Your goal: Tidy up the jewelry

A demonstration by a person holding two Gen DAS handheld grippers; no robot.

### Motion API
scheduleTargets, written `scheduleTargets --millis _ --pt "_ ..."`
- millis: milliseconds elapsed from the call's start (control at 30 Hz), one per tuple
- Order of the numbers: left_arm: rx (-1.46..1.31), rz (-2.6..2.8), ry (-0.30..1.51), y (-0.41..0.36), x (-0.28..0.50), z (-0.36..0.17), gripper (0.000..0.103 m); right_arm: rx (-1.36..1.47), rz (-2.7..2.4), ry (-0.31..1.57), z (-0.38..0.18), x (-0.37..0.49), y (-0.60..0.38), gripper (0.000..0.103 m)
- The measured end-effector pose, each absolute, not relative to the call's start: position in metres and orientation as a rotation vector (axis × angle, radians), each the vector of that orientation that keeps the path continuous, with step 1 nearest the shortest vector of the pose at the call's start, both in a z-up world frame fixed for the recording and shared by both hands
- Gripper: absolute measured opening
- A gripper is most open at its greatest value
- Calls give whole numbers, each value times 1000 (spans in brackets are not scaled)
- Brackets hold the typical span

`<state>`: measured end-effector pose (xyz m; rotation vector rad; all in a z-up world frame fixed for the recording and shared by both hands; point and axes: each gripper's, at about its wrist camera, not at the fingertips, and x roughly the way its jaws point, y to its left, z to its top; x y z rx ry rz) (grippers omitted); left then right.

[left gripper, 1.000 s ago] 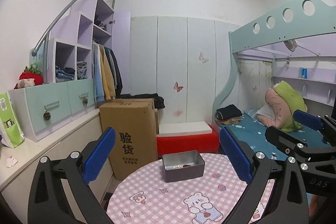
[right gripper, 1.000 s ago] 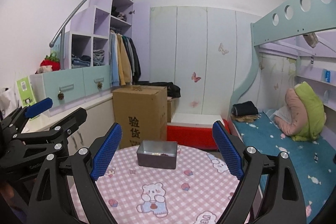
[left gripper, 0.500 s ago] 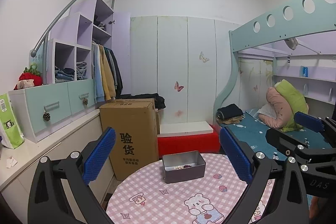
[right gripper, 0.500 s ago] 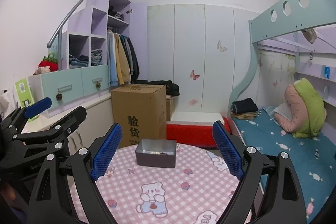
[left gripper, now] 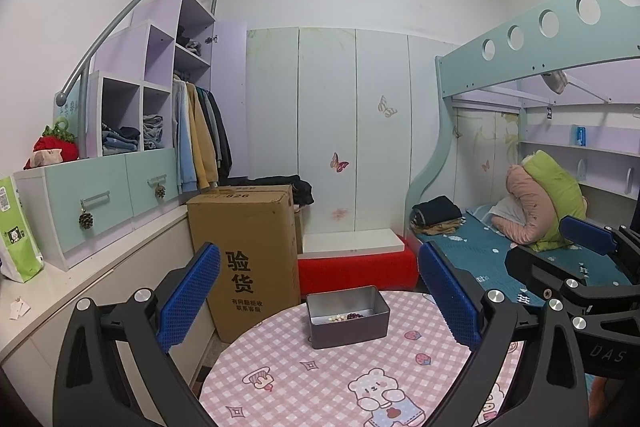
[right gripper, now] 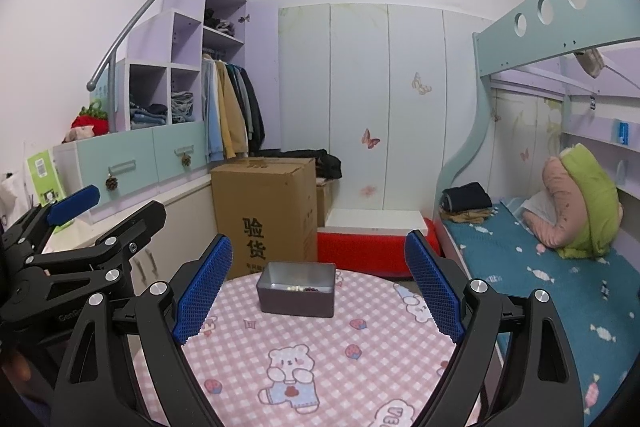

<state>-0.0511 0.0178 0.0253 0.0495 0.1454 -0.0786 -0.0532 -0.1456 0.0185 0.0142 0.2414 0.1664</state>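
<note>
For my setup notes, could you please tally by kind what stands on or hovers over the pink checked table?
Open grey rectangular metal tin holding small beads: 1
Black hand-held grippers with blue fingers: 2, left gripper and right gripper
Total: 3

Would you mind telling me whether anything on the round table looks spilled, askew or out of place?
Nothing stands out. The grey metal tin sits flat on the pink checked tablecloth, turned slightly askew, with a few small pale and dark beads lying inside. Nothing is scattered on the cloth.
</note>
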Motion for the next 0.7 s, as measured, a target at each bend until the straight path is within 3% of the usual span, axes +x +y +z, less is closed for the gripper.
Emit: scheduleTargets --millis 700 --pt "51 -78 148 18 -50 24 96 19 168 253 8 -52 -149 85"
